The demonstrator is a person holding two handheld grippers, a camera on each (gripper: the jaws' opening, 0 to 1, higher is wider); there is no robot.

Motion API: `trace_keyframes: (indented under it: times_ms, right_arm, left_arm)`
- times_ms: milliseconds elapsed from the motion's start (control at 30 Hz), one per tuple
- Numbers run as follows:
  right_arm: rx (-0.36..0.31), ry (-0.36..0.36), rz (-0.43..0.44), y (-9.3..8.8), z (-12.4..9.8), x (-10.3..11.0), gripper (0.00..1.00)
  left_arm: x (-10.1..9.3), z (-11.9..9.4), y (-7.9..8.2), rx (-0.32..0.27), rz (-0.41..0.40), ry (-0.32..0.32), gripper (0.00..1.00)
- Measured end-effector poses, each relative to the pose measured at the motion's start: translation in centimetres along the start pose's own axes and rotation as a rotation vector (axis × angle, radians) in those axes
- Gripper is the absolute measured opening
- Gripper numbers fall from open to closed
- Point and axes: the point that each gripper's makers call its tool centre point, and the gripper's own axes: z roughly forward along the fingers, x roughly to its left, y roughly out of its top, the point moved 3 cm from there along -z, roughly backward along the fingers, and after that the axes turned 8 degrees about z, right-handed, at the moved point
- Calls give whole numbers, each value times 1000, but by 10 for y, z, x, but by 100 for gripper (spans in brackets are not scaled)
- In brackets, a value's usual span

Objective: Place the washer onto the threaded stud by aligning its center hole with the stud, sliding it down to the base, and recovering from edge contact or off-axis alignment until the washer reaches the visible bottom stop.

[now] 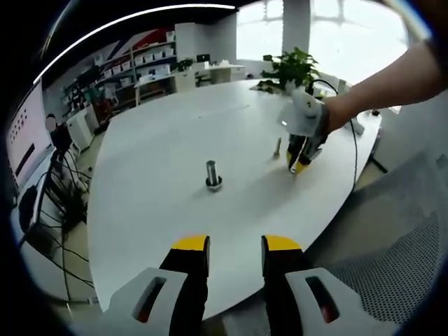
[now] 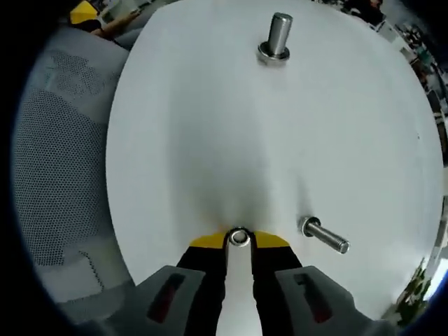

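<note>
An upright threaded stud (image 1: 212, 173) with a wide base stands in the middle of the white table (image 1: 161, 147). My left gripper (image 1: 236, 246) hangs open at the table's near edge, with nothing between its yellow-tipped jaws. A hand holds my right gripper (image 1: 297, 165) tip-down over the table, to the right of the stud. In the right gripper view that gripper (image 2: 239, 239) is shut on a small metal washer (image 2: 239, 237), held at the jaw tips just above the table (image 2: 182, 126). The stud (image 2: 278, 35) stands well ahead of it, apart from the washer.
A second, smaller bolt (image 2: 325, 236) stands on the table close to the right of the held washer, also seen as a small bolt (image 1: 277, 146). A grey mesh chair (image 2: 63, 175) sits off the table edge. A potted plant (image 1: 290, 66) is at the far side.
</note>
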Motion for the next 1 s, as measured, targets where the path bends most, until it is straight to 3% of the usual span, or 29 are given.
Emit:
trace_keyframes:
  times_ms: [100,533,733,1000]
  right_arm:
    - [3,-5,7,-2,0,-1,14]
    - [-108,-38,108,-7,-3,1,14]
    - [-200,-51,223,-12,-3,-1,14]
    - [-222,-75,299,-22,-14,-8,14]
  left_arm:
    - [0,0,0,-1,-5,0,28]
    - [0,-2,4,-28,-11,-2,28]
    - [-1,-4,11,-75,-22,-8,28]
    - [-1,-6,16,-102,-23,-12,29]
